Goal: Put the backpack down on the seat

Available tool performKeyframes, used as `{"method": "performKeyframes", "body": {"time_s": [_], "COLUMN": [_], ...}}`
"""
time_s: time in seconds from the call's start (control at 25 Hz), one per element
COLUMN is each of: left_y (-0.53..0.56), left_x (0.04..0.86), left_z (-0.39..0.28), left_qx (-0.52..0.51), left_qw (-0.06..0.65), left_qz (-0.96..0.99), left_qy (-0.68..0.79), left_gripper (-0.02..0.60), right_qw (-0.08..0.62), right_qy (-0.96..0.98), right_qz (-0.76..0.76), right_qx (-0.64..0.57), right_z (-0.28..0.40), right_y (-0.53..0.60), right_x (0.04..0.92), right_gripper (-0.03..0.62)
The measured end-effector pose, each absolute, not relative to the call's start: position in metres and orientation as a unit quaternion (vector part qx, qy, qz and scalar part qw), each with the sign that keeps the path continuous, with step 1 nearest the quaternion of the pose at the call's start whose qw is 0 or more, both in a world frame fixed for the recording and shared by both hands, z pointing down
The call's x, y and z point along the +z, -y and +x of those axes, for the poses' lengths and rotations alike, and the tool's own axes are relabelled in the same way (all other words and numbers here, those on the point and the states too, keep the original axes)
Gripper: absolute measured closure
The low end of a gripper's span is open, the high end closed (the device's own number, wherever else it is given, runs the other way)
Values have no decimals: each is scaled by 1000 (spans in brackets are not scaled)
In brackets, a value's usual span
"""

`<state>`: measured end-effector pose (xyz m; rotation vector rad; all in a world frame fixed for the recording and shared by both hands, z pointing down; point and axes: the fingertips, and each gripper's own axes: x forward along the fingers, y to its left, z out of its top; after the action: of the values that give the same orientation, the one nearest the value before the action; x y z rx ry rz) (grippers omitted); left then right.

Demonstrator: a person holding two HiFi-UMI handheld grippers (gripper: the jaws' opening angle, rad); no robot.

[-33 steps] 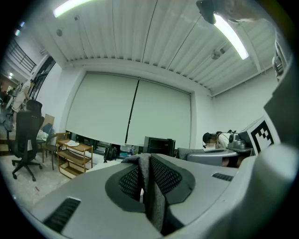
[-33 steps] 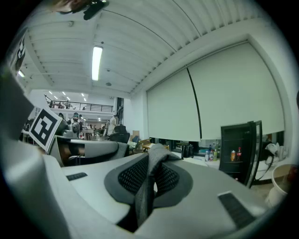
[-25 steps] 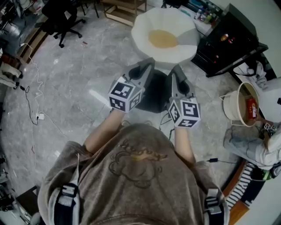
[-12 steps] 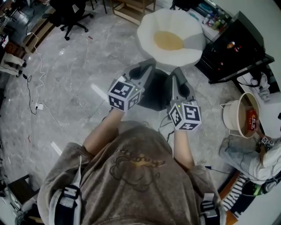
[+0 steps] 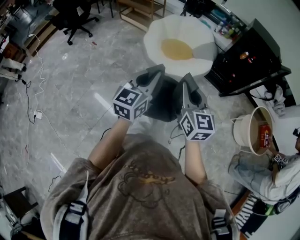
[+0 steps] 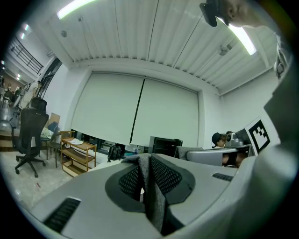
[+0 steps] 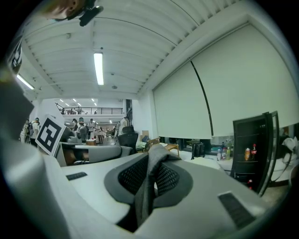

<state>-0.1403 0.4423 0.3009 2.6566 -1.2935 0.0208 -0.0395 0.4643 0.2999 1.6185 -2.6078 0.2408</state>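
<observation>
A black backpack (image 5: 164,101) hangs between my two grippers, just in front of the white petal-shaped seat (image 5: 154,33) with its yellow cushion (image 5: 177,49). My left gripper (image 5: 158,71) is shut on a grey strap (image 6: 150,186) of the backpack, which stands pinched between the mesh pads (image 6: 128,179). My right gripper (image 5: 187,78) is shut on another grey strap (image 7: 148,179). Both grippers point toward the seat, side by side, with the bag's body hanging below them and partly hidden by their housings.
A black cabinet (image 5: 243,51) stands right of the seat. A white bucket (image 5: 251,129) and a seated person (image 5: 269,171) are at the right. An office chair (image 5: 70,14) and a wooden shelf (image 5: 136,9) stand at the back; cables (image 5: 33,108) lie on the floor at left.
The whole view has shifted slightly as the person moves; the bucket has slid lower in the picture. Both grippers keep their hold on the straps, with the backpack still in front of the seat.
</observation>
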Motion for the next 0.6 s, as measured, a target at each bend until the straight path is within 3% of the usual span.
{"method": "performKeyframes", "body": {"time_s": [0.6], "left_y": [-356], "left_x": [327], "left_z": [-101], "left_qx": [24], "left_qw": [113], "left_qz": [908], "left_qy": [403], "left_gripper": [545], "right_qw": [34], "right_qy": [831], "right_qz": [545], "right_qx": [101], "right_z": [-3], "right_y": [-381], "right_x": [324], "right_gripper": [564]}}
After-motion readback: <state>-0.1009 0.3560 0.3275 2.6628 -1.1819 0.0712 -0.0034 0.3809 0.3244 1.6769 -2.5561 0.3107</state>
